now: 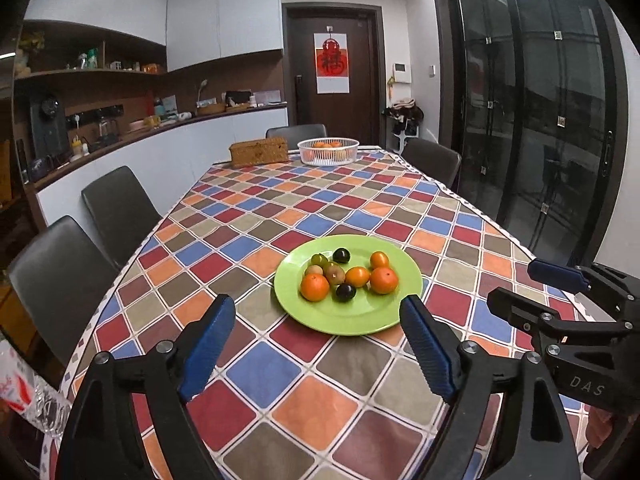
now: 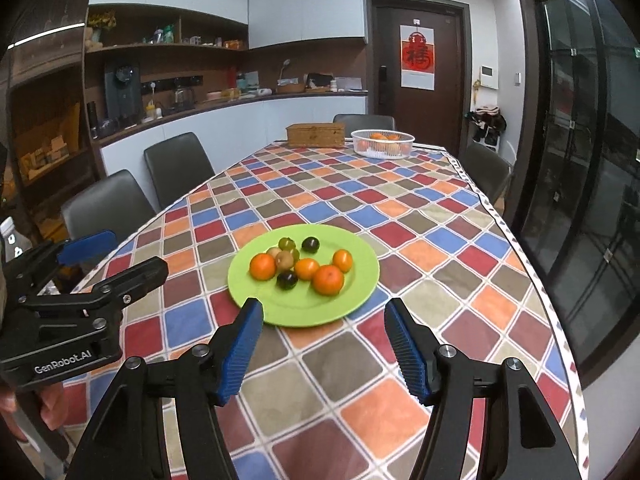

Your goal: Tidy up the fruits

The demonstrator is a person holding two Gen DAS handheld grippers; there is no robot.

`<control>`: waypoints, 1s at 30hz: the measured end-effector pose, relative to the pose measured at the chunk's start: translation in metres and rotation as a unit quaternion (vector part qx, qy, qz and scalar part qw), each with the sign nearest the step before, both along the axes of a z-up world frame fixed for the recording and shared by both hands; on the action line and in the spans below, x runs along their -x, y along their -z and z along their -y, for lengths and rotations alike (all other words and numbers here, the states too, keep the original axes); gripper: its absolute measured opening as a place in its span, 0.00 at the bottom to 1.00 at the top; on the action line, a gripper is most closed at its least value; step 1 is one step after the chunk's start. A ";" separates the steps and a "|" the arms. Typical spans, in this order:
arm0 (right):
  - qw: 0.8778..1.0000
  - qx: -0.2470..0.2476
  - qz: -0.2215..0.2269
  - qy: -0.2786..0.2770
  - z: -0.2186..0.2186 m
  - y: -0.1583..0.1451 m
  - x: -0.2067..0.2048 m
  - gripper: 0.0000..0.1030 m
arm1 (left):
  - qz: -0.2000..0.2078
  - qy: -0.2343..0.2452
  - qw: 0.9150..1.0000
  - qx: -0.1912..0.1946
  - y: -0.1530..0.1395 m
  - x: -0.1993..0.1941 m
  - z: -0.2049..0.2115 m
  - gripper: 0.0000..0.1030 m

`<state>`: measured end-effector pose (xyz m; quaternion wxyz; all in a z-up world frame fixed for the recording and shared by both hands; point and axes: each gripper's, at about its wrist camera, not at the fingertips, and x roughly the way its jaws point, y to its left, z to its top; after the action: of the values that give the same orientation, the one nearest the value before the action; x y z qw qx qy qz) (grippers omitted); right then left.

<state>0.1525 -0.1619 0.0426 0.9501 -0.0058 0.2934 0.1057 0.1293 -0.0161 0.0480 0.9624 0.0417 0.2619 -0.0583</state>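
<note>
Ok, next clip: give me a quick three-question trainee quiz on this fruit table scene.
1. True or false: both pairs of fingers are empty, short of the green plate.
2. How many dark round fruits lie on that plate?
3. Where is the white basket? A) beside the plate B) at the table's far end, next to the wicker box C) on a chair

Key:
1. True. The left gripper and right gripper both stand open, holding nothing.
2. Two.
3. B

bare tablecloth [image 1: 280,376] before green plate [image 1: 320,316], fruits [image 1: 348,276] clustered, chairs [image 1: 60,272] leftward
</note>
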 end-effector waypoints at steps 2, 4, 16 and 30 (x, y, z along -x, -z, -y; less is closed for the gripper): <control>1.000 -0.002 0.001 0.002 0.001 0.000 0.006 0.62 | 0.003 -0.001 1.000 0.002 -0.001 0.007 0.000 0.83; 1.000 -0.005 0.003 0.002 0.002 0.000 0.013 0.62 | 0.005 0.000 1.000 0.006 -0.002 0.014 -0.001 0.84; 1.000 -0.014 0.009 0.009 0.007 -0.001 0.042 0.62 | 0.016 -0.001 1.000 0.010 -0.006 0.041 0.000 0.85; 1.000 -0.016 0.018 0.011 0.008 -0.004 0.056 0.62 | 0.021 -0.001 1.000 0.012 -0.008 0.051 0.002 0.85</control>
<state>0.0970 -0.1703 0.0466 0.9564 0.0112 0.2743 0.0998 0.0780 -0.0176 0.0562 0.9682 0.0316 0.2409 -0.0599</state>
